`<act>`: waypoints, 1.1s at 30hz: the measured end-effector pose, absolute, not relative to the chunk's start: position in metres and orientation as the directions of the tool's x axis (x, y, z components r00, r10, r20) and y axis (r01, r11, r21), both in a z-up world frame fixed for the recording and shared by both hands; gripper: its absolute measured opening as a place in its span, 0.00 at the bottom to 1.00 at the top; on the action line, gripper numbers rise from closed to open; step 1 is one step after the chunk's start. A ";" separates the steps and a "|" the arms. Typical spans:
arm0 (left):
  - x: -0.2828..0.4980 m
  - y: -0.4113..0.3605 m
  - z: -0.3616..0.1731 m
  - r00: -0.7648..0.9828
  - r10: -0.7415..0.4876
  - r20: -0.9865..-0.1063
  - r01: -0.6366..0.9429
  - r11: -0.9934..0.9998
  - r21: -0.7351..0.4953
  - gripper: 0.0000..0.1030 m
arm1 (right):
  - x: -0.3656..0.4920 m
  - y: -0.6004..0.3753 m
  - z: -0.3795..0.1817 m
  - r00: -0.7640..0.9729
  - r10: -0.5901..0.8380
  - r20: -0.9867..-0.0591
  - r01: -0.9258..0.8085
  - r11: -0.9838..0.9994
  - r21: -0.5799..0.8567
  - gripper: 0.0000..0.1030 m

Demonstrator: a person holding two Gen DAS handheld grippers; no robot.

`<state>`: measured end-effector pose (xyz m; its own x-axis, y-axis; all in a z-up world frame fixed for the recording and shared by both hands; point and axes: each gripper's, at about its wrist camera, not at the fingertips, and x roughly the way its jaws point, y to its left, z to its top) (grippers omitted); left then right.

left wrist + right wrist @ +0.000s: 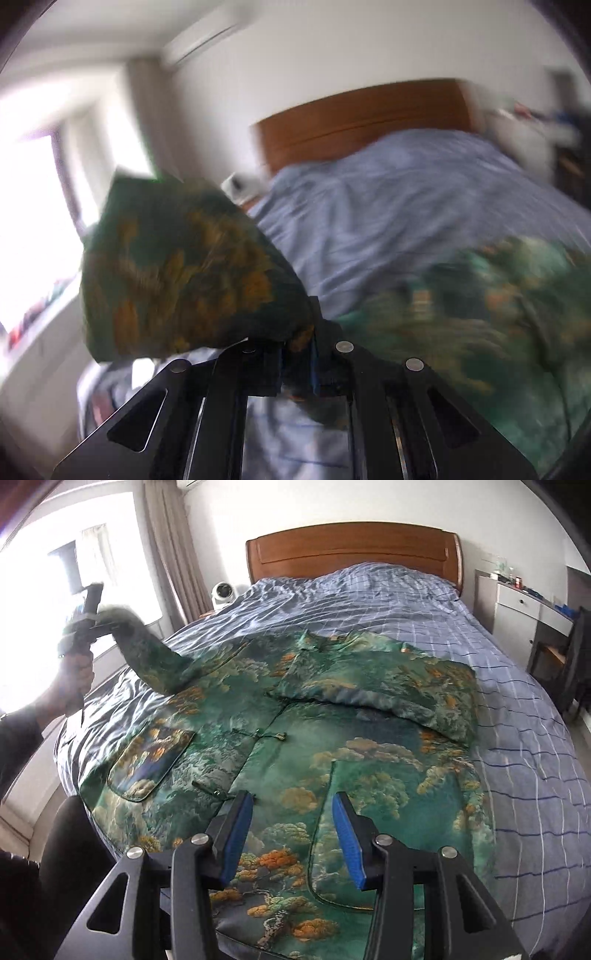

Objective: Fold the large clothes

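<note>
Blurring left hand-held gripper (295, 354) clamped on jacket sleeve (184, 266); right hand-held gripper (293, 834) parted, empty.

Bedroom w/ white walls (332, 506), bright window (55, 590) on left, wooden headboard (351, 554), blue checked bedding (369, 594).

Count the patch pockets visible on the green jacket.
2. One pocket is on the jacket front's left side in the right wrist view; the other pocket is lower right, past the right gripper. More may be hidden.
</note>
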<state>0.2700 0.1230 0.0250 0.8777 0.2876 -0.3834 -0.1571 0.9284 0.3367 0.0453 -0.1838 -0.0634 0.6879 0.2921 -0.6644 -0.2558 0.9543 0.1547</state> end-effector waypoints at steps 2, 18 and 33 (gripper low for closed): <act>0.266 0.076 0.015 0.893 0.219 -0.393 -0.047 0.915 0.401 0.10 | 0.041 -0.189 -0.061 0.699 0.286 -0.656 -0.245 0.957 0.156 0.45; 0.165 -0.024 -0.105 0.711 -0.013 -0.703 0.375 0.852 0.364 0.84 | 0.059 -0.226 -0.067 0.678 0.232 -0.697 -0.188 0.972 0.140 0.45; 0.140 0.050 -0.107 0.706 -0.011 -0.708 0.135 0.984 0.119 0.85 | 0.282 -0.145 -0.148 0.436 0.538 -0.721 -0.066 0.818 0.571 0.54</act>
<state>0.1397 0.0496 -0.1070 0.7060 -0.0107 -0.7081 0.1346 0.9837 0.1194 0.2818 -0.1454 -0.1479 0.4361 0.5382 -0.7212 -0.0660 0.8184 0.5708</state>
